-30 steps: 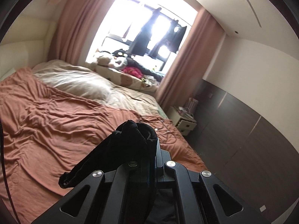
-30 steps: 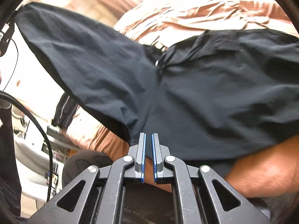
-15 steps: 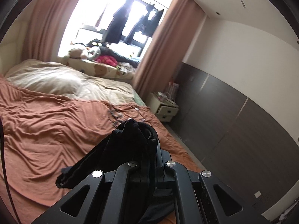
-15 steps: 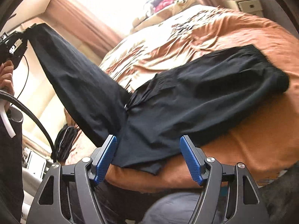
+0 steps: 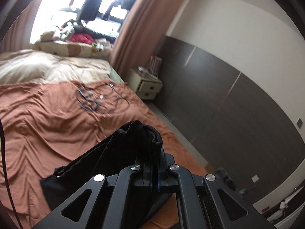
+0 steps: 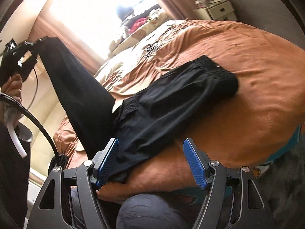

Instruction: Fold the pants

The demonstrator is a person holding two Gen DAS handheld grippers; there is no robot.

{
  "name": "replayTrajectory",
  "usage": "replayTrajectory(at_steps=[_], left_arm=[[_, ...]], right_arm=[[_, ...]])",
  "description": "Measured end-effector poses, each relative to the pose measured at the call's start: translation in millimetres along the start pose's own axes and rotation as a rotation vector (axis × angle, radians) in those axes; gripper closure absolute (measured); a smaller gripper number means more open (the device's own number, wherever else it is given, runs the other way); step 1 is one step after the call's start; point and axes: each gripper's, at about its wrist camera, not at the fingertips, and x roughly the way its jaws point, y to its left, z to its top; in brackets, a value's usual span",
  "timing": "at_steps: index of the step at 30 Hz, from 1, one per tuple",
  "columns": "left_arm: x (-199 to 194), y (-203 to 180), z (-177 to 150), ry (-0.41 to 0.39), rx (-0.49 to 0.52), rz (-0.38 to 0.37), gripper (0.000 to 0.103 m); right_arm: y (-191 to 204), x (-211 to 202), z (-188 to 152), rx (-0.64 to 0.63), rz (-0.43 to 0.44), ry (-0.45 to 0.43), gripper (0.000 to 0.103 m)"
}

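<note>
Since the earlier frame the right tongs [image 6: 150,162] have released and stand wide. Left tongs [image 5: 152,164] clamp one bunched leg of the black pants [image 6: 171,105], lifted; waistband on the bed [image 6: 247,61].

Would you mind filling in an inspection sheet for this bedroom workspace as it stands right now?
Surface: bed with rumpled orange sheet.
Job's things: black pants, waistband end flat on the bed, one leg lifted.
Clutter: loose cords on the sheet; clothes pile by the window.
Grippers: left hand-held gripper shut on the leg's end; right hand-held gripper open, just released.
Cables: black cable near the person's hand.
Surroundings: nightstand, curtain.
</note>
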Motion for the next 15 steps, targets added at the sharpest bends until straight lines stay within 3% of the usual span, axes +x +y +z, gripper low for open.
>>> replayTrajectory(at_steps=[15], left_arm=[[116,-29,-52,0.193,0.004,-0.108,0.101]], right_arm=[[-29,-27,-19,0.094,-0.081,-0.015,0.034]])
